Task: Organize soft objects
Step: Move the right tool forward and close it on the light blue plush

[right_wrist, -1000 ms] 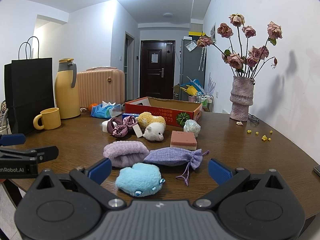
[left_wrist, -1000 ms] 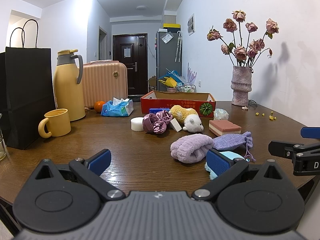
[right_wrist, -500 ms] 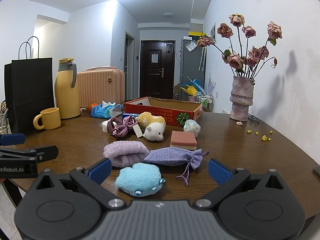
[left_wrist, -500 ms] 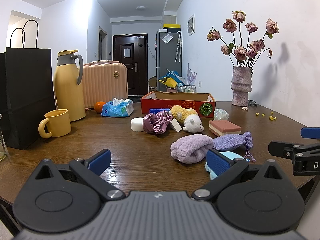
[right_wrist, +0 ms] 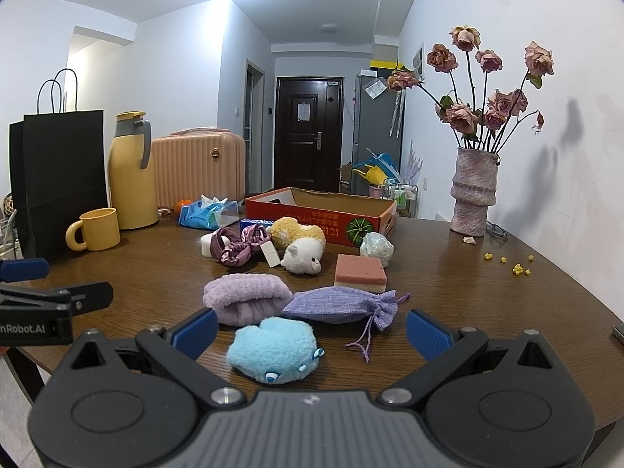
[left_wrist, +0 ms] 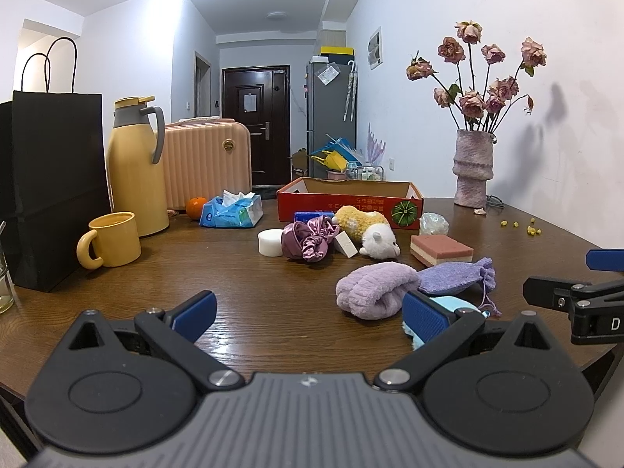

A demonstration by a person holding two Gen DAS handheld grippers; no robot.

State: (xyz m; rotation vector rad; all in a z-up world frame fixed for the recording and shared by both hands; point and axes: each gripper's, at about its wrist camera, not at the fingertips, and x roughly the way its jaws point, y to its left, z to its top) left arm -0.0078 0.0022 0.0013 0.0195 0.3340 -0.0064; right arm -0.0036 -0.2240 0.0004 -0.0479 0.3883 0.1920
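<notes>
Soft things lie on the brown table: a light blue plush point(right_wrist: 273, 349), a folded lilac towel point(right_wrist: 245, 298), a purple drawstring pouch point(right_wrist: 339, 306), a pink sponge point(right_wrist: 360, 271), a purple scrunchie point(right_wrist: 241, 247), a yellow-and-white plush animal point(right_wrist: 300, 243) and a white round sponge point(left_wrist: 270, 242). A red cardboard box point(right_wrist: 319, 212) stands open behind them. My right gripper point(right_wrist: 310, 331) is open, with the blue plush between its fingers near the table's front edge. My left gripper point(left_wrist: 308, 312) is open and empty, left of the towel point(left_wrist: 374, 290).
A yellow mug point(left_wrist: 111, 238), yellow thermos point(left_wrist: 136, 165) and black paper bag point(left_wrist: 50, 191) stand at the left. A tissue pack point(left_wrist: 232, 212) and an orange point(left_wrist: 196, 207) sit behind. A vase of dried roses point(right_wrist: 474, 191) stands at the back right.
</notes>
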